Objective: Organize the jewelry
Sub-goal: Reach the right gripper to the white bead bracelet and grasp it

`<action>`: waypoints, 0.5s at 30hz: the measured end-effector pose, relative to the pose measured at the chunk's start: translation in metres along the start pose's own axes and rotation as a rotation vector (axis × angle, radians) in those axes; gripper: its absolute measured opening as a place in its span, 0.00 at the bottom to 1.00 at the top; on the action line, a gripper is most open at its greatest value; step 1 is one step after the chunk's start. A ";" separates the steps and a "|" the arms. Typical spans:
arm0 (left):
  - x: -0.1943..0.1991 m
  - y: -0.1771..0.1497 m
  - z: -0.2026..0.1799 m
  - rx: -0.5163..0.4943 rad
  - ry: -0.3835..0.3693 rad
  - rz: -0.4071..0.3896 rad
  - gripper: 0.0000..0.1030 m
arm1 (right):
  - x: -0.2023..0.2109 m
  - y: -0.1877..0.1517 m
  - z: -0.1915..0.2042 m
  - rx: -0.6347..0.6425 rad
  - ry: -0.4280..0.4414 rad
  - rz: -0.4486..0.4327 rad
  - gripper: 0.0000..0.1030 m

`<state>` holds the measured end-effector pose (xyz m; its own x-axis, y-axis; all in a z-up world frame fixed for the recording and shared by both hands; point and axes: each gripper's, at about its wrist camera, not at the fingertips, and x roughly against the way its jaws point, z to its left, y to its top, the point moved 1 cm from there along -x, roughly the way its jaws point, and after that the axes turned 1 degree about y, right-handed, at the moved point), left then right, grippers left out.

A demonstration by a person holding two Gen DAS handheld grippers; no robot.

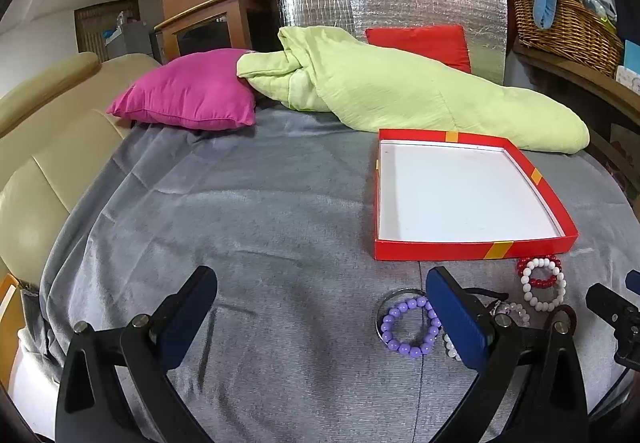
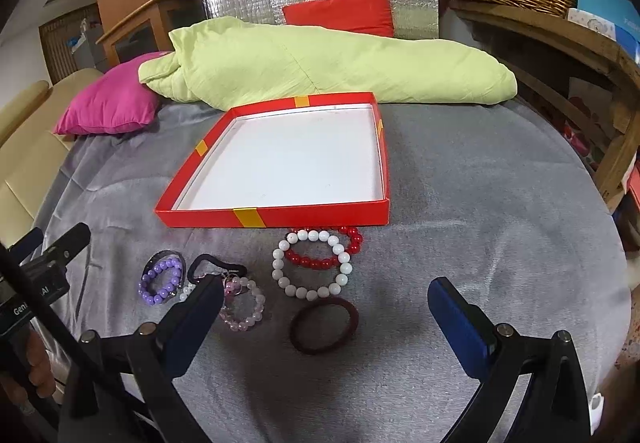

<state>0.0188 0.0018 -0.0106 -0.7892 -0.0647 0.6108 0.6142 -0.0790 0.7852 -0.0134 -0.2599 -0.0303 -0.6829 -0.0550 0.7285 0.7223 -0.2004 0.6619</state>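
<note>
Both claws spread wide and empty, left gripper point(image 1: 320, 317), right gripper point(image 2: 326, 317), bracelets point(image 2: 312, 263) on grey blanket point(image 2: 460, 203) just before red box point(image 2: 280, 217), maroon hair tie point(image 2: 324, 327) whole only from right.

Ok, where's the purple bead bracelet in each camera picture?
Left wrist view: purple bracelet low, right of centre, just left of the near blue finger.
Right wrist view: purple bracelet low on the left, left of the black hair tie.
Shared landmark: the red box, behind it in both.
</note>
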 end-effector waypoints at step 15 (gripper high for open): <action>-0.057 0.010 -0.001 0.001 -0.067 0.161 1.00 | -0.043 0.032 -0.038 -0.106 -0.032 0.024 0.69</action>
<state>0.0696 0.0036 -0.0379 -0.6793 -0.0103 0.7338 0.7324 -0.0717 0.6770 0.0352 -0.3015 -0.0471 -0.6608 -0.0305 0.7500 0.7213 -0.3023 0.6232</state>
